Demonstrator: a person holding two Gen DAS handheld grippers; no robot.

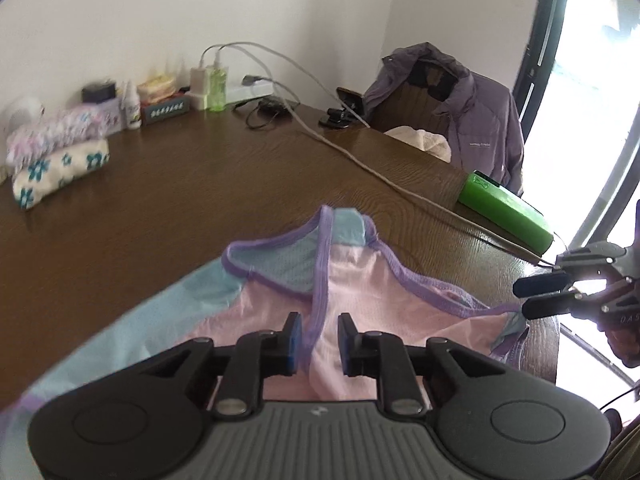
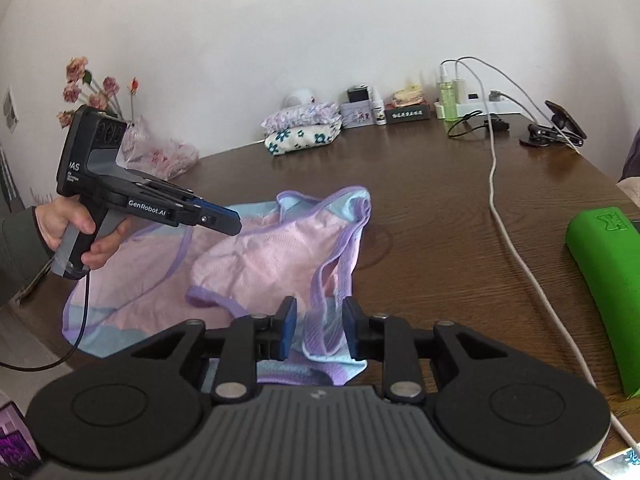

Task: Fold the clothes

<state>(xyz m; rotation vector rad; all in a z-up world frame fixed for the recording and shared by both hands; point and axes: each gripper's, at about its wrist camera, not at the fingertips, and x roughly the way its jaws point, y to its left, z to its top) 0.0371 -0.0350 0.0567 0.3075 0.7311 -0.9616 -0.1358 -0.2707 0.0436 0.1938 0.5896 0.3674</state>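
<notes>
Overhead, left gripper (image 2: 236, 226) angled down, right gripper (image 2: 320, 330) lower, both jaws narrowly apart over vest (image 2: 272, 252)

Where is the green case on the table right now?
The green case lies at the right edge of the wooden table in the right wrist view, just right of the white cable and well right of the pink and blue garment.

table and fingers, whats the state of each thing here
pink and blue mesh vest: spread on table, partly folded, straps bunched
left gripper: fingers apart, purple trim between them, not pinched
right gripper: fingers apart over the straps
folded floral clothes: stacked near wall
purple jacket: draped on chair
phone: propped on stand
</notes>
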